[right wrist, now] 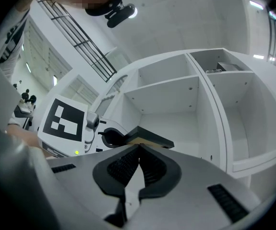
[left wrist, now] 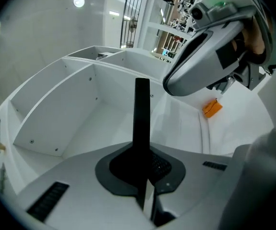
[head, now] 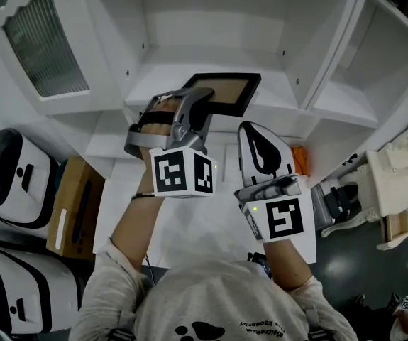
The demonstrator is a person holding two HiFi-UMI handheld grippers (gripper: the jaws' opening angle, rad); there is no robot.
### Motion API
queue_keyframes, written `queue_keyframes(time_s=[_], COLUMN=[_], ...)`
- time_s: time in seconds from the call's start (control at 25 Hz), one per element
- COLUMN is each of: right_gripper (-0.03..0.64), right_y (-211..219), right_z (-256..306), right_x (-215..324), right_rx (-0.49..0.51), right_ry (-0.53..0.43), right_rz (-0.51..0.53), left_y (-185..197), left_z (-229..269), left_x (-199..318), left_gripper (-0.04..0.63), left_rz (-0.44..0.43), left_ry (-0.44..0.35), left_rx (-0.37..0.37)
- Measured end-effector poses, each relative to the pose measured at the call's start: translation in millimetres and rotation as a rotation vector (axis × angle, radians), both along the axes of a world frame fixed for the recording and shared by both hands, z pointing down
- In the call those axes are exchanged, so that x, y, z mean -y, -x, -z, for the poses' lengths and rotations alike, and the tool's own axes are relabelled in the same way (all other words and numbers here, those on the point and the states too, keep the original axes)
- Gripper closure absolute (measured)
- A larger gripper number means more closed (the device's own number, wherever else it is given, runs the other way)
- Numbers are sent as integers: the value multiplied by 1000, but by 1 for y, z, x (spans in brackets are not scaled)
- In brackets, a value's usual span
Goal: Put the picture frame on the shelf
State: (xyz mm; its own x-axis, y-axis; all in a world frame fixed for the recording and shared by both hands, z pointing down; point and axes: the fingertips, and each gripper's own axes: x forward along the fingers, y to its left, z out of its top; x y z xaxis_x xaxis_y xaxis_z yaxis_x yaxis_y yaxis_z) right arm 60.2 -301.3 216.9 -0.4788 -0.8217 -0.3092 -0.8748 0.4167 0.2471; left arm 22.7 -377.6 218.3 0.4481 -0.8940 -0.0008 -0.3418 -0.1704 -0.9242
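Note:
The picture frame [head: 221, 94], black-rimmed with a brown panel, lies flat in front of the middle compartment of the white shelf unit [head: 211, 59]. My left gripper [head: 201, 99] is shut on the frame's near edge. In the left gripper view the frame [left wrist: 142, 114] shows edge-on as a black bar clamped between the pads, my left gripper [left wrist: 145, 174] facing an open compartment. My right gripper [head: 250, 130] hangs just right of the frame, shut with nothing in it. From the right gripper view [right wrist: 138, 150] the frame [right wrist: 152, 139] sits just beyond the jaws.
A small orange thing [head: 299, 158] lies on the white ledge at the right. White machines [head: 12, 169] and a wooden box [head: 76, 208] stand at the left. A ribbed-glass door [head: 44, 41] hangs open at the upper left. A white and wood model [head: 395, 183] stands at the right.

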Motion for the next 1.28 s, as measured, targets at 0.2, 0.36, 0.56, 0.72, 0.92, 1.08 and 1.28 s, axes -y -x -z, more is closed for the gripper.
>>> queue_keyframes(time_s=[0.2, 0.36, 0.56, 0.72, 0.92, 1.08, 1.28], right_gripper=[583, 583, 584, 584, 583, 584, 584], right_y=[3, 10, 20, 27, 32, 32, 27], right_z=[-3, -4, -3, -5, -4, -3, -11], right_x=[1, 1, 4, 11, 17, 22, 32], right_rx=[-2, -10, -24, -34, -18, -1, -20], right_ry=[9, 8, 9, 15, 9, 11, 38], right_rz=[16, 41, 73, 84, 81, 76, 58], left_y=[-7, -11, -14, -14, -15, -18, -21], left_z=[-5, -9, -15, -15, -16, -20, -23], left_x=[5, 9, 10, 9, 7, 4, 3], left_gripper=[569, 568, 568, 568, 566, 553, 457], left_rz=[22, 34, 27, 1, -49, -99, -138], left_ry=[-6, -12, -7, 7, 27, 33, 49], left_rx=[59, 103, 140, 124, 114, 131, 116])
